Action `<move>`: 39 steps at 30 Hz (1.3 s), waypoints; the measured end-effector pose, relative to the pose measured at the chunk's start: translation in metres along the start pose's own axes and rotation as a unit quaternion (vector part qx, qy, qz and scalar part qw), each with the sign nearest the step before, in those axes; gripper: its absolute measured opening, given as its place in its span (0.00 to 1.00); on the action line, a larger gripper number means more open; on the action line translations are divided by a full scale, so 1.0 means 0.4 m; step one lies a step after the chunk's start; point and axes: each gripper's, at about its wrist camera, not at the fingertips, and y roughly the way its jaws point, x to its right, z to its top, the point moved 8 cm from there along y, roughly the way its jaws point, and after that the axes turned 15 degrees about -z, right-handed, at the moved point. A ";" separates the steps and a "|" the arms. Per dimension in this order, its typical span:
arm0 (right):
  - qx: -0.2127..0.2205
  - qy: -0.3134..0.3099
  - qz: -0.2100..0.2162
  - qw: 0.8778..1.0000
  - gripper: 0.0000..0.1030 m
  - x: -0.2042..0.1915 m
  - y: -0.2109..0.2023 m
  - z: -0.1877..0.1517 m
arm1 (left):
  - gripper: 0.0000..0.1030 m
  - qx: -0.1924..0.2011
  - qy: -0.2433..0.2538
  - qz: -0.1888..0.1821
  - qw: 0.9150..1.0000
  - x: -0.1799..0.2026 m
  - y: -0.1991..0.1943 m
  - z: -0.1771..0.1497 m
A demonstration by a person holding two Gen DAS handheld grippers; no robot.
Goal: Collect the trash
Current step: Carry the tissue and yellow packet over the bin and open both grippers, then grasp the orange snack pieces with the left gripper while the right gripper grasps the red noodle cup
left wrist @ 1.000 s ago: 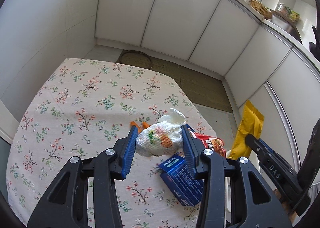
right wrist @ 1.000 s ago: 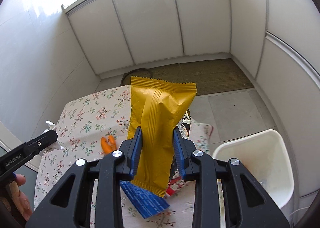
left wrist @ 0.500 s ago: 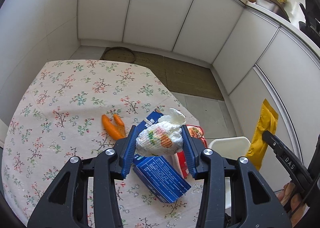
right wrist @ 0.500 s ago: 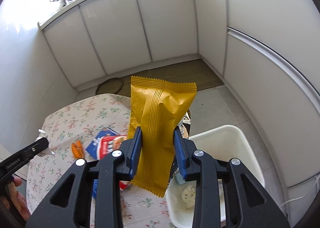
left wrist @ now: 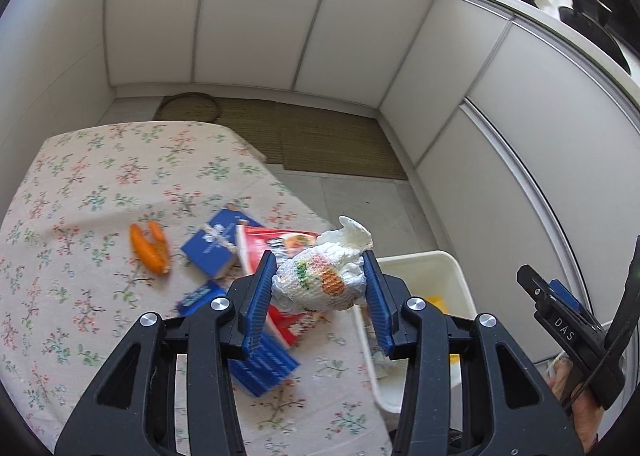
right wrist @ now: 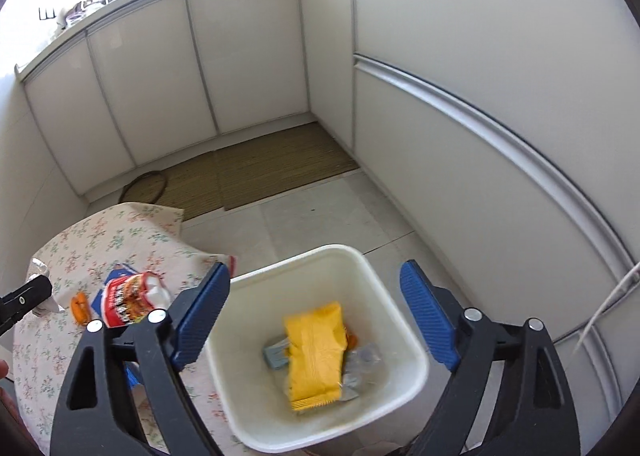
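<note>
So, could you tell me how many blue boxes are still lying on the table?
2: one blue box beside the orange peel, partly under the red packet; another nearer, largely behind the left gripper. More may be hidden.

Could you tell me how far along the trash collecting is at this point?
Partly done. The yellow packet lies in the white bin beneath the right gripper, whose jaws are opening, empty. The left gripper holds a crumpled wad short of the bin. The red packet, blue boxes and orange peel remain on the table.
</note>
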 end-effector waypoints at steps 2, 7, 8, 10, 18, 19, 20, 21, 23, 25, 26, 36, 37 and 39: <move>0.005 0.005 -0.016 1.000 0.87 0.042 0.005 0.001 | 0.40 -0.003 0.008 -0.014 1.000 0.034 0.019 -0.008; 0.003 0.017 -0.046 0.999 0.88 0.138 0.025 -0.009 | 0.40 -0.018 0.029 -0.049 0.998 0.120 0.084 -0.037; 0.001 0.020 -0.049 0.999 0.88 0.150 0.029 -0.011 | 0.40 -0.022 0.030 -0.056 0.998 0.135 0.096 -0.044; -0.004 0.024 -0.055 0.998 0.88 0.179 0.040 -0.017 | 0.41 -0.031 0.036 -0.071 0.996 0.171 0.126 -0.059; -0.023 0.024 -0.078 0.996 0.88 0.232 0.082 -0.039 | 0.54 -0.052 0.067 -0.097 0.992 0.249 0.201 -0.105; -0.022 0.025 -0.079 0.996 0.88 0.231 0.084 -0.038 | 0.57 -0.053 0.067 -0.096 0.992 0.247 0.203 -0.106; -0.021 0.024 -0.079 0.996 0.88 0.231 0.084 -0.038 | 0.62 -0.052 0.066 -0.094 0.992 0.243 0.203 -0.107; -0.019 0.022 -0.078 0.996 0.88 0.228 0.082 -0.037 | 0.65 -0.050 0.063 -0.090 0.993 0.236 0.203 -0.106; -0.014 0.018 -0.077 0.997 0.88 0.212 0.074 -0.036 | 0.74 -0.044 0.059 -0.074 0.995 0.217 0.199 -0.099; -0.006 0.014 -0.074 0.997 0.88 0.195 0.065 -0.031 | 0.77 -0.038 0.060 -0.046 0.996 0.201 0.191 -0.095; -0.002 0.012 -0.072 0.997 0.89 0.185 0.059 -0.028 | 0.81 -0.037 0.063 -0.029 0.997 0.191 0.188 -0.093; 0.022 -0.025 -0.052 0.998 0.93 0.048 0.023 -0.012 | 0.89 -0.023 0.038 0.038 0.998 0.098 0.123 -0.068; 0.023 -0.028 -0.050 0.998 0.93 0.035 0.020 -0.011 | 0.90 -0.022 0.035 0.043 0.998 0.086 0.117 -0.067; 0.026 -0.034 -0.044 0.998 0.93 0.007 0.014 -0.009 | 0.90 -0.023 0.028 0.053 0.998 0.054 0.108 -0.063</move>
